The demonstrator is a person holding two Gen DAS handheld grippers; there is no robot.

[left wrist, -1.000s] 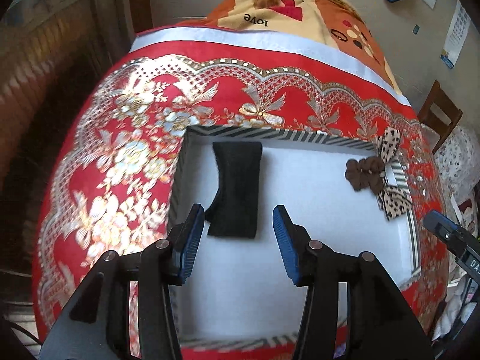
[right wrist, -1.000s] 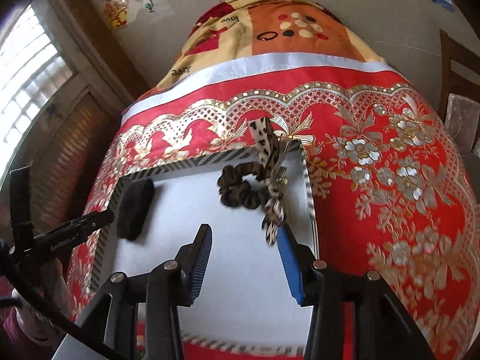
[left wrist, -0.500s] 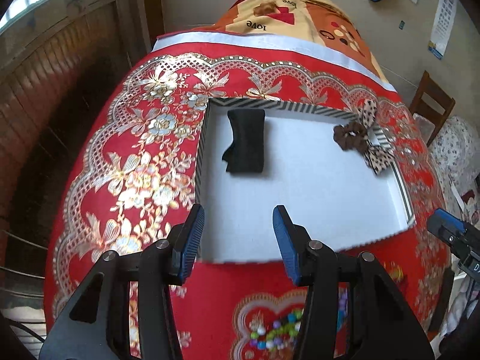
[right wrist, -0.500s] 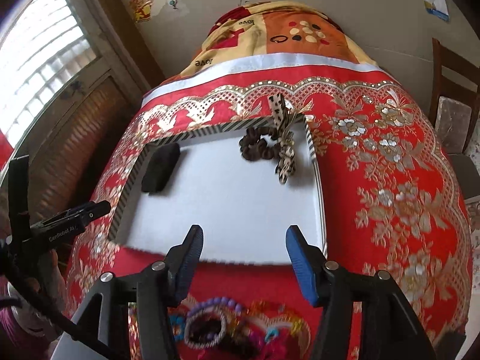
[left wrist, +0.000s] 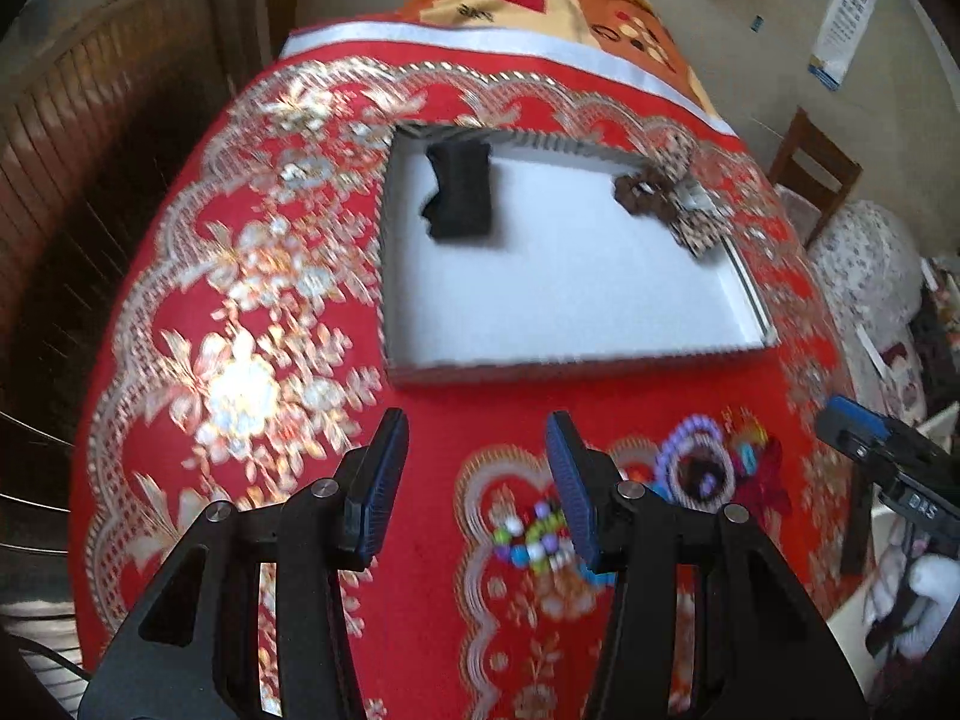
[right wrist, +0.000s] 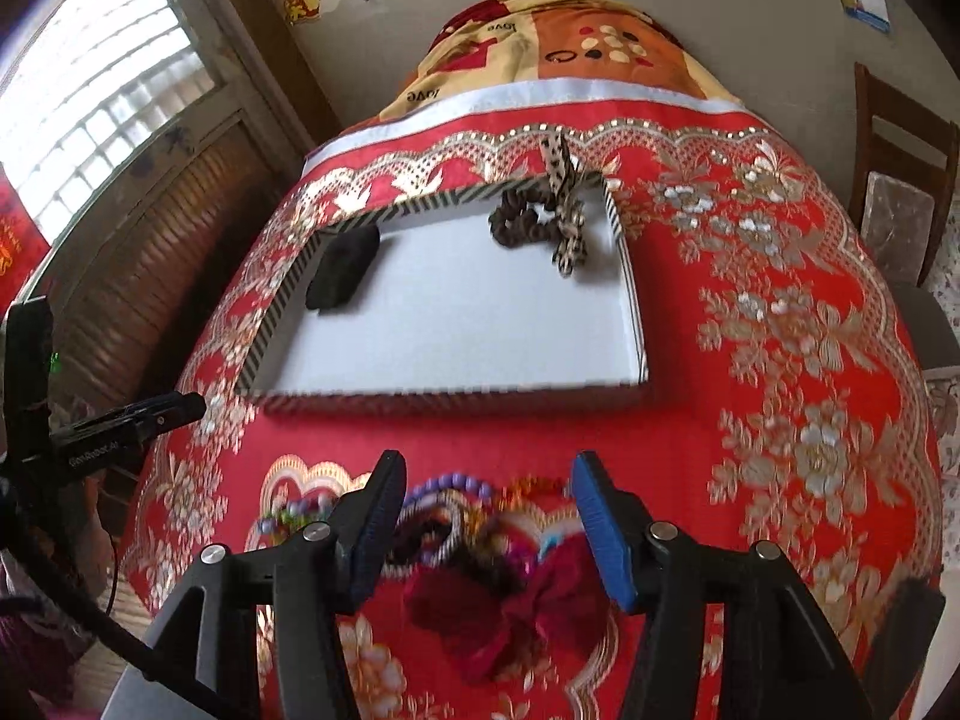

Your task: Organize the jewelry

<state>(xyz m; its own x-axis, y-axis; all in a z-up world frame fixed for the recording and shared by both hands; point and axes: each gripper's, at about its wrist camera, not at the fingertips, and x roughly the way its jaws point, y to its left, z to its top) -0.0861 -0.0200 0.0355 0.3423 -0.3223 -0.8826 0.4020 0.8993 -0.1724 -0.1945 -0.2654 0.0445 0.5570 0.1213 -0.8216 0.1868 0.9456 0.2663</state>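
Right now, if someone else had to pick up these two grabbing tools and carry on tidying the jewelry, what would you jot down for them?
Left tool: open, holding nothing, above the red cloth on the near side of the tray.
Right tool: open, holding nothing, above the pile.
Tray: striped rim, white floor, on the red cloth. Inside it: a black fabric piece at its far left and a brown scrunchie with a leopard bow at its far right.
Done: those pieces are in.
Left: the pile of bead bracelets, scrunchies and a dark red bow, on the cloth on the near side of the tray, goes in next.
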